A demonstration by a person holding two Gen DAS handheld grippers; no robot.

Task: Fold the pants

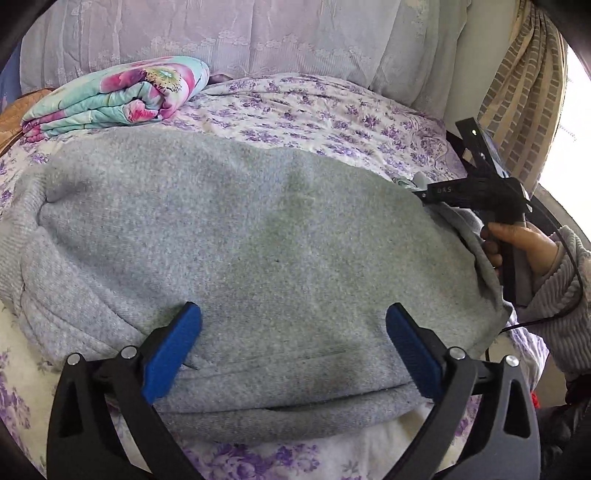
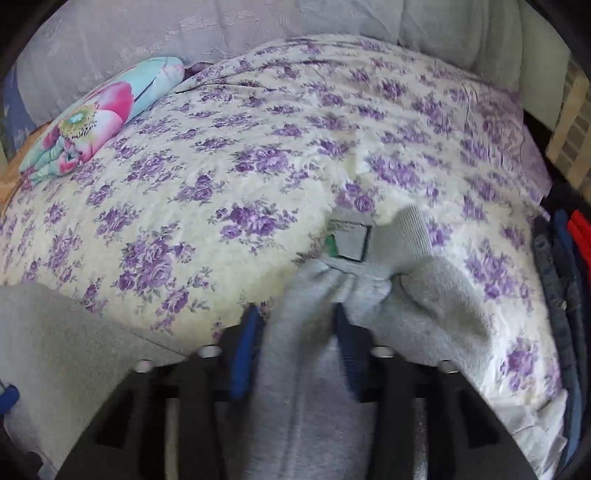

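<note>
Grey sweatpants (image 1: 258, 229) lie spread flat across the purple-flowered bed sheet (image 1: 314, 110). My left gripper (image 1: 293, 332) hovers over their near edge, its blue pads (image 1: 177, 350) wide apart and nothing pressed between them. At the far right a hand (image 1: 517, 243) holds my right gripper (image 1: 424, 195) at the pants' corner. In the right wrist view the right gripper (image 2: 297, 343) is shut on a bunched strip of the grey pants (image 2: 295, 369). The waistband with a white label (image 2: 351, 243) lies crumpled just beyond its fingertips.
A folded quilt with pink flowers (image 1: 122, 92) lies at the back left of the bed. A lavender padded headboard (image 1: 258, 33) stands behind it, and a curtain (image 1: 524, 92) hangs at the right. Dark, blue and red clothes (image 2: 565, 277) are stacked beside the bed's right edge.
</note>
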